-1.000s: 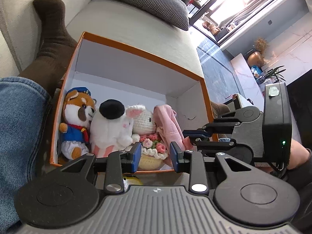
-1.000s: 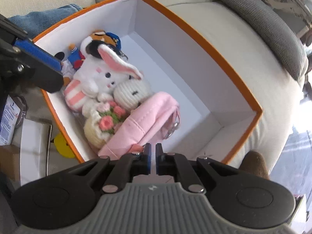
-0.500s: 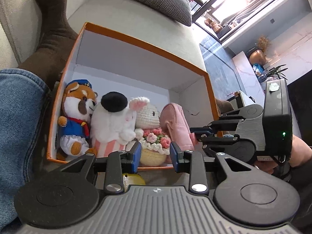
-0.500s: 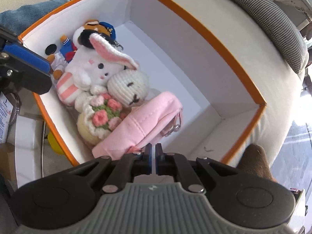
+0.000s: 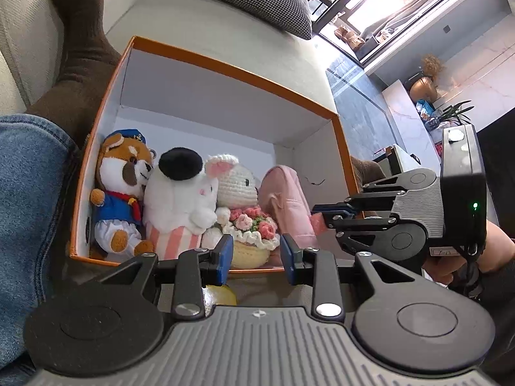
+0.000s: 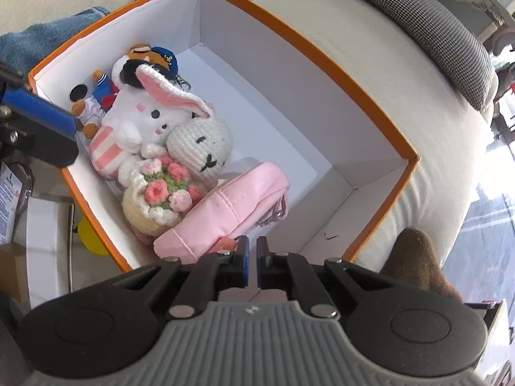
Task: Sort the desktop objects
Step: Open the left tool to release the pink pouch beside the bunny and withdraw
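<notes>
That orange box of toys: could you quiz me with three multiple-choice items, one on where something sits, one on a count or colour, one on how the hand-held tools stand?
1. Where does the pink pouch lie in the orange box?
A. at the end of the toy row nearest the right tool
B. outside the box
C. on top of the dog

2. How many plush toys stand in the row?
A. one
B. three
C. six

3. How do the two tools stand?
A. both wide open
B. left open, right nearly closed
C. left closed, right open

Answers:
1 A: the pouch lies just ahead of the right tool.
2 B: sailor dog, white rabbit, crochet bunny.
3 B: the left tool shows a wide gap; the right one only a slit.
</notes>
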Tool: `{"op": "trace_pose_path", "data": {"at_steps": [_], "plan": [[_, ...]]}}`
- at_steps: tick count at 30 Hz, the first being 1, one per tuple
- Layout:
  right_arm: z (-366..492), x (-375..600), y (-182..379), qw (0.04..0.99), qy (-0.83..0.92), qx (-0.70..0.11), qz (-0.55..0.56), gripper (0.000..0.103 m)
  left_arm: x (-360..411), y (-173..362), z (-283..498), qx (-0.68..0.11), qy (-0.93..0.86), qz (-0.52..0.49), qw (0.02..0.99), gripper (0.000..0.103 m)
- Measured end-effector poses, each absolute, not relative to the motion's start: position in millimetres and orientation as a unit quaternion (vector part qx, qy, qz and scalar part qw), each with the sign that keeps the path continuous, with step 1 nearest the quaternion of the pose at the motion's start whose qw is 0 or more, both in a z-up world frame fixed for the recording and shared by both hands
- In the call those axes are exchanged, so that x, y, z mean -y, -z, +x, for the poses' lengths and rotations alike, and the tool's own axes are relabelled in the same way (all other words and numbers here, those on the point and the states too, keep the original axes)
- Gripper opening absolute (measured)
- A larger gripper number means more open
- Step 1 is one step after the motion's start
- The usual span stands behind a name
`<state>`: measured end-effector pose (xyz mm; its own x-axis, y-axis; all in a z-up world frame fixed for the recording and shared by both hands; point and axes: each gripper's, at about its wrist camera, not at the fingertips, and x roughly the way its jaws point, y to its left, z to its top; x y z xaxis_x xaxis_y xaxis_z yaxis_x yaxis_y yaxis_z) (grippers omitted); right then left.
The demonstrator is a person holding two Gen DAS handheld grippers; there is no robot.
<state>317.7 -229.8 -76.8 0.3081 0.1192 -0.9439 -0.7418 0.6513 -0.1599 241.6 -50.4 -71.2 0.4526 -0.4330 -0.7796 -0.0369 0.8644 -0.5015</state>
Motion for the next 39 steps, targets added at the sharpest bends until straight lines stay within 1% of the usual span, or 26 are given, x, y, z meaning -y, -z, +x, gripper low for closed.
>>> {"op": "trace_pose_path", "data": {"at_steps": [4, 7, 10, 13, 16, 18, 25, 27, 28, 31, 33, 39], "plan": [[317.4, 225.0, 80.9, 0.753, -0.305, -0.513, -0.275, 0.003, 55.7, 67.9, 245.0, -0.506, 0.133, -0.225, 0.822, 0.036], [312.8, 213.4, 82.6, 0.745, -0.313, -0.506, -0.302, 0.003, 60.8, 67.3, 254.1, -0.504, 0.15, -0.228, 0.819, 0.036], [311.8, 206.7, 82.9, 0.733, -0.32, -0.504, -0.327, 0.0, 71.4, 76.3, 270.2, -0.513, 0.174, -0.239, 0.806, 0.035], [317.5, 205.2, 95.9, 0.723, -0.323, -0.515, -0.328, 0.0, 85.6, 89.4, 283.7, -0.532, 0.177, -0.225, 0.797, 0.034], [317.9, 214.6, 96.6, 0.721, -0.335, -0.515, -0.321, 0.0, 91.3, 99.5, 293.3, -0.544, 0.17, -0.219, 0.792, 0.033], [317.1, 221.5, 94.3, 0.721, -0.343, -0.513, -0.316, 0.0, 95.7, 104.2, 297.1, -0.553, 0.176, -0.212, 0.786, 0.029], [319.3, 231.8, 90.9, 0.721, -0.36, -0.509, -0.302, 0.0, 115.0, 107.4, 302.1, -0.585, 0.172, -0.16, 0.777, 0.022], [320.3, 233.4, 91.6, 0.721, -0.363, -0.509, -0.297, 0.0, 117.4, 110.8, 301.3, -0.588, 0.168, -0.151, 0.776, 0.013], [321.1, 234.6, 92.1, 0.722, -0.363, -0.51, -0.295, 0.0, 117.3, 111.5, 301.5, -0.59, 0.165, -0.151, 0.776, 0.013], [322.4, 237.8, 92.1, 0.725, -0.357, -0.51, -0.295, 0.0, 114.8, 110.2, 300.5, -0.59, 0.159, -0.154, 0.776, 0.012], [322.9, 240.3, 89.3, 0.73, -0.351, -0.507, -0.293, 0.005, 114.7, 108.6, 299.2, -0.588, 0.158, -0.152, 0.779, 0.013], [323.3, 247.8, 81.0, 0.744, -0.333, -0.499, -0.293, 0.005, 111.4, 103.6, 300.3, -0.582, 0.156, -0.16, 0.782, 0.016]]}}
